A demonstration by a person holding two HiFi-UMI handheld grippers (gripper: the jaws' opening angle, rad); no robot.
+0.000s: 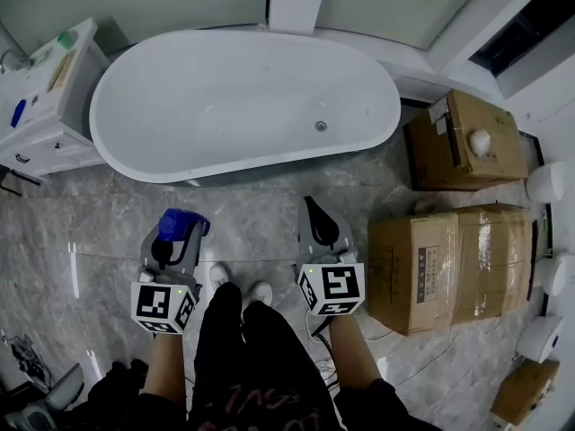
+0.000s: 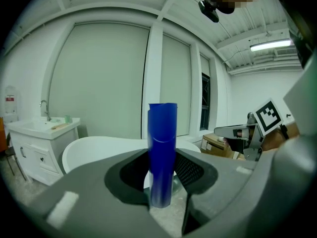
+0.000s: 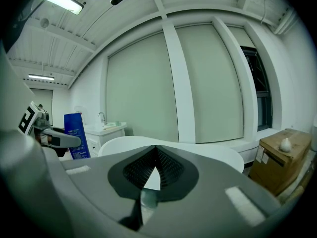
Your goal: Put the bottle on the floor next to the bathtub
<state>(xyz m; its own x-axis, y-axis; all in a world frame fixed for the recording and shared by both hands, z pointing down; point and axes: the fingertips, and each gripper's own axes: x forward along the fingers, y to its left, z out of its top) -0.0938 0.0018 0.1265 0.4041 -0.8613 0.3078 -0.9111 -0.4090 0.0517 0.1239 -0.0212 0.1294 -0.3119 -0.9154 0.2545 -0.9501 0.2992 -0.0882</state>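
Observation:
A blue bottle (image 1: 180,224) stands upright between the jaws of my left gripper (image 1: 176,237), which is shut on it. In the left gripper view the blue bottle (image 2: 162,152) rises from the jaws, its lower end hidden between them. From the right gripper view the bottle (image 3: 75,135) appears at the far left, held by the other gripper. My right gripper (image 1: 318,225) is shut with nothing in it; its pads meet at the tips (image 3: 154,163). Both grippers hover over the grey marble floor (image 1: 260,214) in front of the white bathtub (image 1: 243,106).
A white vanity cabinet (image 1: 40,97) with a sink stands left of the tub. Cardboard boxes (image 1: 449,259) sit on the floor to the right, another box (image 1: 465,140) behind them. White rolls (image 1: 548,182) line the right edge. The person's feet (image 1: 238,287) are between the grippers.

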